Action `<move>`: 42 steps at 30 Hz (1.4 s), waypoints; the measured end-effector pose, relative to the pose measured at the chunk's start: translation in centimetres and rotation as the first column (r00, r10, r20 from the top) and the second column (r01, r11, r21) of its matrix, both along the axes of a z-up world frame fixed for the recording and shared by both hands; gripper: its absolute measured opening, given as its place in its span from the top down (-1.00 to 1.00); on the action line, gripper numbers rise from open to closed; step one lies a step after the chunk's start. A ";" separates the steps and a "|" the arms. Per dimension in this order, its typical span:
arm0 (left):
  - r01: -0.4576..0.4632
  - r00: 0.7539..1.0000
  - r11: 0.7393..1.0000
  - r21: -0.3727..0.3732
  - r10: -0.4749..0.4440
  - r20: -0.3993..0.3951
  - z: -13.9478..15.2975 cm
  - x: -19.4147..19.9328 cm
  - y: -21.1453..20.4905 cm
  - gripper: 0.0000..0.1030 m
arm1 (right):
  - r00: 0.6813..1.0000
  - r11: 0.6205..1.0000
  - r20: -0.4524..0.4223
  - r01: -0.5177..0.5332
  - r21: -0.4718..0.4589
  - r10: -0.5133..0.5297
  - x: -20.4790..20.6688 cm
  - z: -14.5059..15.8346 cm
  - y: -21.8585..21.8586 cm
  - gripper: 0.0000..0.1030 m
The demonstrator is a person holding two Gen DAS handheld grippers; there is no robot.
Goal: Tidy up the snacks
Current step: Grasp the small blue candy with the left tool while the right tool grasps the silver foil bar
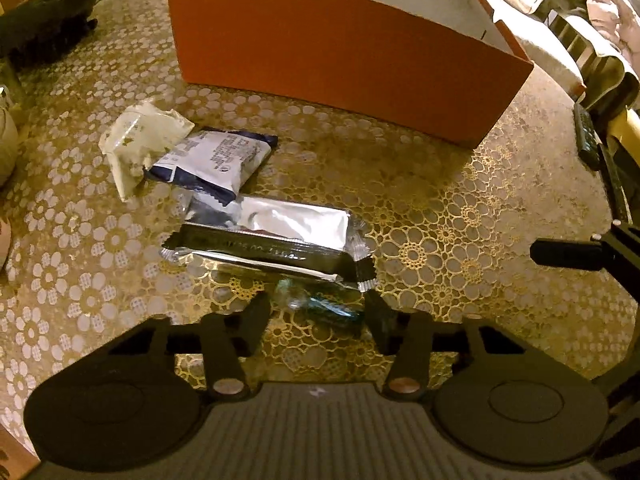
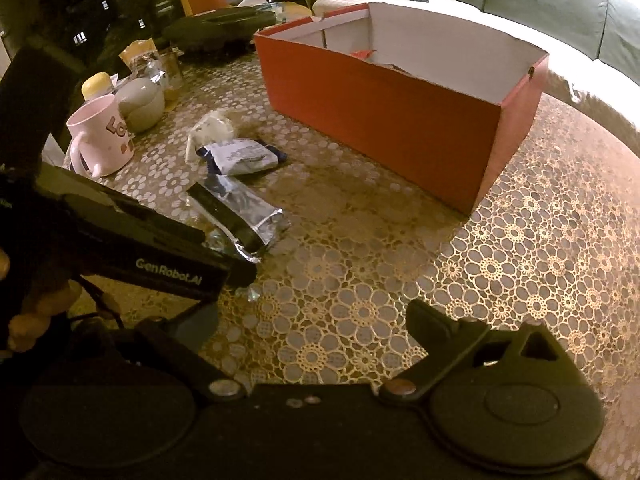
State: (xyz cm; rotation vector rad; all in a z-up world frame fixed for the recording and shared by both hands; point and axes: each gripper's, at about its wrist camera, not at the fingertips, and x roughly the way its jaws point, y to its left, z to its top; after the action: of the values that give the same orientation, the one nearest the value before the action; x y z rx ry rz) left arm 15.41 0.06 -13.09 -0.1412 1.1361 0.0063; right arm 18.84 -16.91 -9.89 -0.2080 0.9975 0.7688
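Down near the tabletop, the left gripper [image 1: 318, 312] has its jaws partly drawn in around a small teal-wrapped candy [image 1: 330, 309] that lies on the lace-patterned tablecloth [image 1: 460, 220]. The candy sits between the two fingertips, its right end at or against the right finger [image 1: 380, 322], while a gap shows between it and the left finger [image 1: 256, 318] (so the pads do not clamp it). Just beyond the candy lies a long silver-and-dark foil bar [image 1: 272, 240], and behind that a white-and-navy packet [image 1: 218, 160] with a crumpled cream wrapper [image 1: 138, 140] resting partly on its left end. An orange box [image 1: 340, 68] with a white interior stands open farther back on the table, well apart from the snacks.

From the right wrist view, the right gripper [image 2: 304, 320] hangs above bare tablecloth with its jaws spread wide and nothing between them; its left finger is hidden behind the left gripper's black body [image 2: 160, 264]. A pink mug [image 2: 102, 136] stands at the far left of the table.
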 end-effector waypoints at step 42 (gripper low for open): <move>-0.132 0.988 0.985 -0.115 0.140 0.061 0.7 -3.9 9.4 0.78 | 0.940 0.935 0.042 -0.331 -0.126 0.338 2.9 -2.5 13.0 0.15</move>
State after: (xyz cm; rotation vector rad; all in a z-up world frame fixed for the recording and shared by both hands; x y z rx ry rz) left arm 11.56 9.49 -12.44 -0.3152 1.0560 0.0599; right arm 21.73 -3.91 -12.44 -0.5119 0.9595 1.0075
